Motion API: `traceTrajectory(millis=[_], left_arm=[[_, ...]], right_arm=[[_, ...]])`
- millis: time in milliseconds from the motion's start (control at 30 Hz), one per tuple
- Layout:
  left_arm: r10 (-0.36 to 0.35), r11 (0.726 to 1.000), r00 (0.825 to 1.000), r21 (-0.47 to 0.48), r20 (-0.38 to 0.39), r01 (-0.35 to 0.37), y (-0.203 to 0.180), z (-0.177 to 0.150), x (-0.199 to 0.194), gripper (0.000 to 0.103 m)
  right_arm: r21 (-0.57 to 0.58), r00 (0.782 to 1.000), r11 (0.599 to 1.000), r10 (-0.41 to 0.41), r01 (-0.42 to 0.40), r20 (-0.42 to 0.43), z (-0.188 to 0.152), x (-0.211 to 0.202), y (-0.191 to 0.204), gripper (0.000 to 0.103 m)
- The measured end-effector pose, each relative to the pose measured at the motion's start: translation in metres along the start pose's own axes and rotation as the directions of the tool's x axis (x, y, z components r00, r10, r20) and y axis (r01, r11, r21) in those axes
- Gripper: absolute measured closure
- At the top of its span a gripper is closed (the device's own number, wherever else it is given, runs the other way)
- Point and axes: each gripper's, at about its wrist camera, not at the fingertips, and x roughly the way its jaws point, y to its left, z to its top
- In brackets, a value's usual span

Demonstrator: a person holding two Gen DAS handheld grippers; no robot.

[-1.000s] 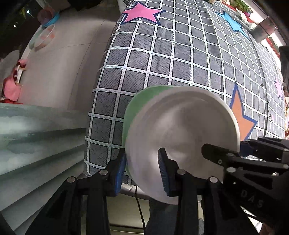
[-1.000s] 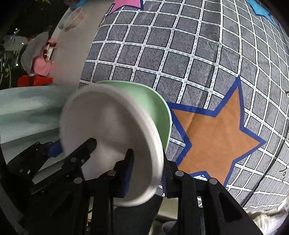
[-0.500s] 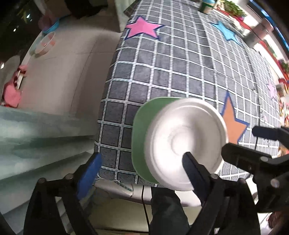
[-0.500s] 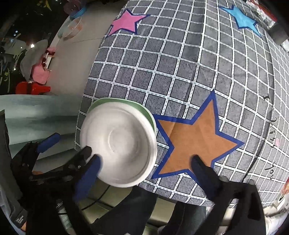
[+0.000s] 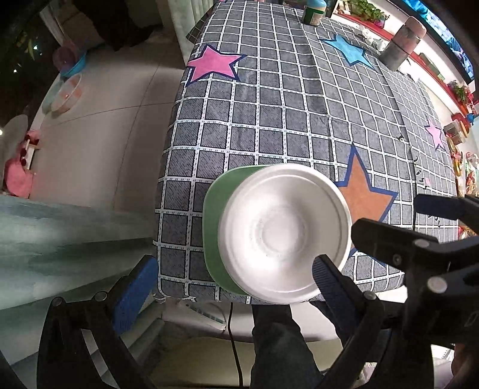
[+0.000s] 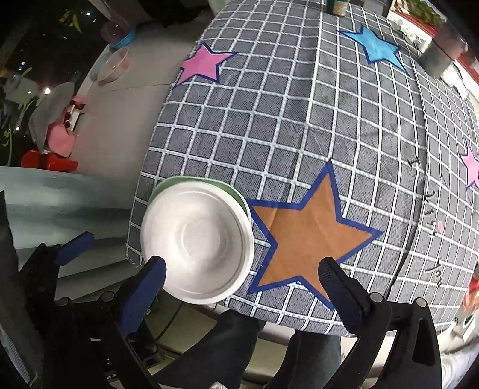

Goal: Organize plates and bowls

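A white bowl (image 5: 284,233) sits on a green plate (image 5: 214,221) at the near left corner of the table, beside an orange star. It also shows in the right wrist view, the bowl (image 6: 197,242) over the green plate (image 6: 191,179). My left gripper (image 5: 230,287) is open and empty, raised above the stack and drawn back from it. My right gripper (image 6: 242,284) is open and empty, above the near table edge, its left pad close over the bowl's near rim. The right gripper also shows at the right of the left wrist view.
The table carries a grey checked cloth (image 5: 287,113) with coloured stars. A green bottle (image 5: 312,12) and a grey metal canister (image 5: 401,45) stand at its far edge. Bowls lie on the floor at the far left (image 5: 66,92). The person's legs (image 6: 227,350) are below the near edge.
Both grippers opened and let go of the bowl and plate, then drew up and back. The stack now rests on the table corner.
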Motion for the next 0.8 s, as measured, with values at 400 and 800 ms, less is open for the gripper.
traceTrajectory(millis=[400,800], left_arm=[[0.018,0.999,1.0,0.037,0.004,-0.019,-0.008,-0.002,0.0,0.0],[0.028,0.998,1.0,0.049,0.005,-0.029,-0.013,-0.003,0.0,0.0]], right_arm=[[0.002,1.0,1.0,0.0,0.0,-0.007,-0.011,-0.006,-0.002,0.0],[0.012,1.0,1.0,0.006,-0.006,-0.008,-0.017,-0.007,-0.006,0.0]])
